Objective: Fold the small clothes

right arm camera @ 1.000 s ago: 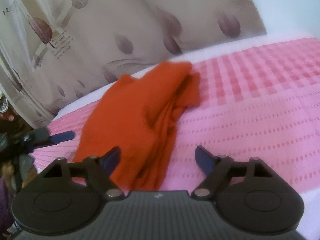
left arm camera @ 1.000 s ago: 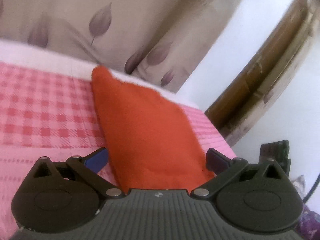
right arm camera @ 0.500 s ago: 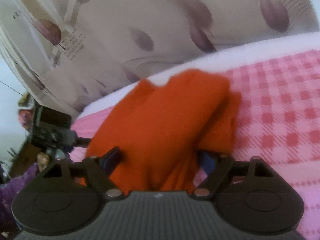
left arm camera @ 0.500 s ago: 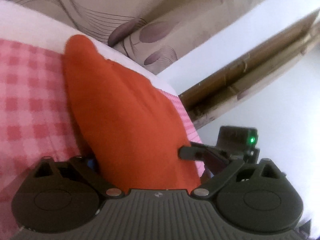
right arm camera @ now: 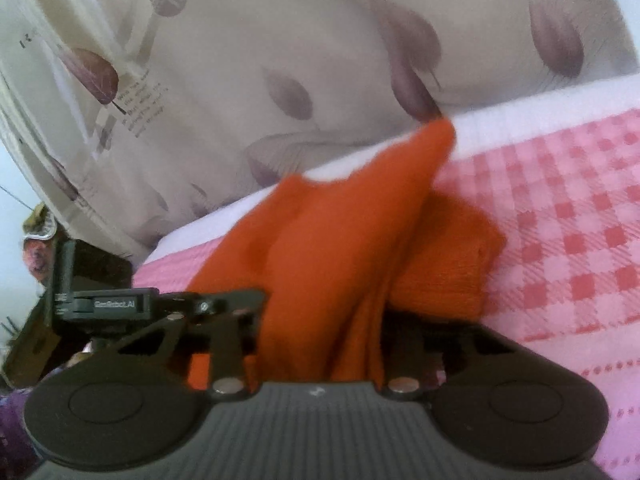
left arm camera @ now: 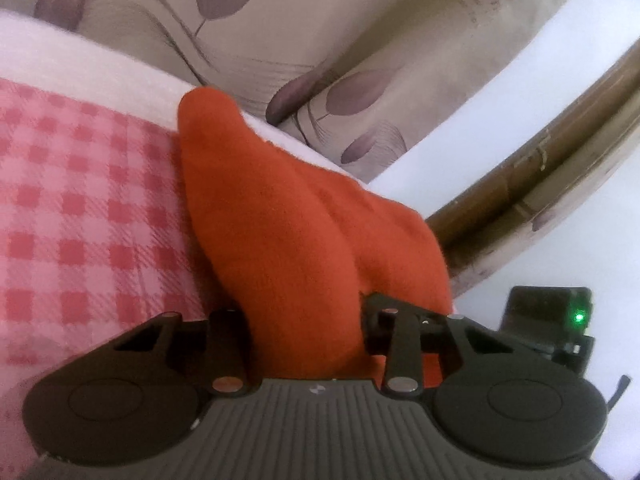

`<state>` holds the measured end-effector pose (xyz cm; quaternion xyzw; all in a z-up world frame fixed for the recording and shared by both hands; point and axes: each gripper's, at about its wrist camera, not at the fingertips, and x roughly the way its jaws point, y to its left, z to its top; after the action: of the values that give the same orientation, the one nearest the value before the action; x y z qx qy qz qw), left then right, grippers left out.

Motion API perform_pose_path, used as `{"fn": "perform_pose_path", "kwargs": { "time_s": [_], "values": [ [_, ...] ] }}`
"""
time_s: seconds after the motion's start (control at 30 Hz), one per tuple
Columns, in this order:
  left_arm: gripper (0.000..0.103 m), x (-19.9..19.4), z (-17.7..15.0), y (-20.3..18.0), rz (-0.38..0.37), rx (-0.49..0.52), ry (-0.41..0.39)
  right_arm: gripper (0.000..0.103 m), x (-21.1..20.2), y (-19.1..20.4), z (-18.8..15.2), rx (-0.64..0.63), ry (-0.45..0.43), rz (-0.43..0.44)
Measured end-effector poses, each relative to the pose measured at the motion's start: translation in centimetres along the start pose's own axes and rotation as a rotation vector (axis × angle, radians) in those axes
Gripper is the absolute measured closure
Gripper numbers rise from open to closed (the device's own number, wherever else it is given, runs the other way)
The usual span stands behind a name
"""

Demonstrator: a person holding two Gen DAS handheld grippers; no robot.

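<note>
My left gripper (left arm camera: 306, 316) had just been closing and was clamped on the near edge of the orange garment (left arm camera: 280, 208), which stretched ahead of it over the pink checked blanket (left arm camera: 80, 208). My right gripper (right arm camera: 320, 320) had likewise just closed, pinching a bunched fold of the same garment (right arm camera: 332, 248), with the leaf-print curtain (right arm camera: 280, 60) beyond.

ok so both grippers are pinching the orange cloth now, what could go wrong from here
1. The orange garment lies at the far edge of the pink checked bedspread, near the curtain; a pull that way might drag it off.
2. The left gripper and right gripper have just closed on bunched folds, so a layer might slip out and the fold come out crooked.
3. The grippers are close together and could bump.
</note>
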<state>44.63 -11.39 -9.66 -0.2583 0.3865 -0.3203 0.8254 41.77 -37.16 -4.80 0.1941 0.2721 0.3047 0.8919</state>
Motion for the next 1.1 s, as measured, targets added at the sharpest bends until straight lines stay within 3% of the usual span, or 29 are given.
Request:
{"fn": "perform_pose_path", "kwargs": {
  "time_s": [0.33,0.67,1.1],
  "values": [
    [0.064,-7.4,-1.9,-4.0,0.13,0.116,-0.067,0.068,-1.5,6.8,-2.2,-0.017,-0.075,-0.016],
    [0.064,-15.1,-6.2,-6.7,0.243,0.194,-0.094,0.067,-3.1,14.9,-6.6,-0.057,-0.095,-0.003],
    [0.064,-21.6,-11.2,-8.2,0.307,0.245,-0.133,0.067,-5.4,21.4,-12.1,-0.033,-0.103,0.025]
  ]
}}
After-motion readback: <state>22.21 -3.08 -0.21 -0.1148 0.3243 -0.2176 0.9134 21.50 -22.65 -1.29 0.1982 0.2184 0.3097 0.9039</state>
